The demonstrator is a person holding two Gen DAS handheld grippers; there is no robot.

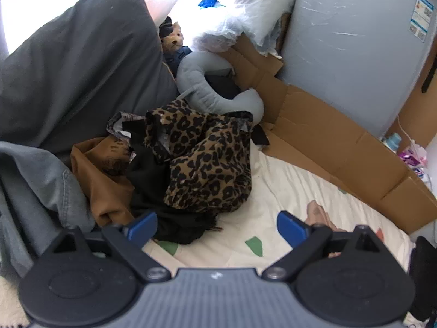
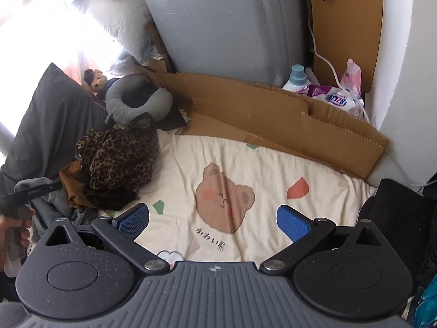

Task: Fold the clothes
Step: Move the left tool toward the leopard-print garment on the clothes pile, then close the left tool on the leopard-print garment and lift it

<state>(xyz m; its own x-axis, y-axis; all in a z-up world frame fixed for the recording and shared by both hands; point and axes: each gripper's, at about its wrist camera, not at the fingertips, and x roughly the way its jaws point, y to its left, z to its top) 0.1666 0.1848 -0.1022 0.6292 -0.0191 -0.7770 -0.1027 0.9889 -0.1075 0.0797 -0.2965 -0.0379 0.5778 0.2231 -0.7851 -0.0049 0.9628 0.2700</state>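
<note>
Over the cream bedsheet [image 2: 273, 164] I hold both tools above the mattress, and neither has anything in it. My left gripper [image 1: 217, 225] hangs with its blue pads spread wide, just short of the clothes heap; my right gripper [image 2: 213, 218] is equally wide apart, over the bear print on the bare sheet.

At the left of the bed, against the dark pillow [image 1: 82, 68], sits the pile I have to fold: a leopard-print garment [image 1: 207, 164] crumpled on top, a black piece [image 1: 174, 227] under its near edge, a brown garment [image 1: 103, 180] and grey denim [image 1: 46, 186] further left. A grey neck pillow [image 1: 207, 87] lies just behind the heap.

I judge the leopard fabric to be light, soft and limp; it will sag and drag whatever it is tangled with. I would pinch a single layer at an outer hem or corner on the near right side, not the bunched middle, then lift it clear onto the open sheet. Which edge is a hem I cannot tell.
</note>
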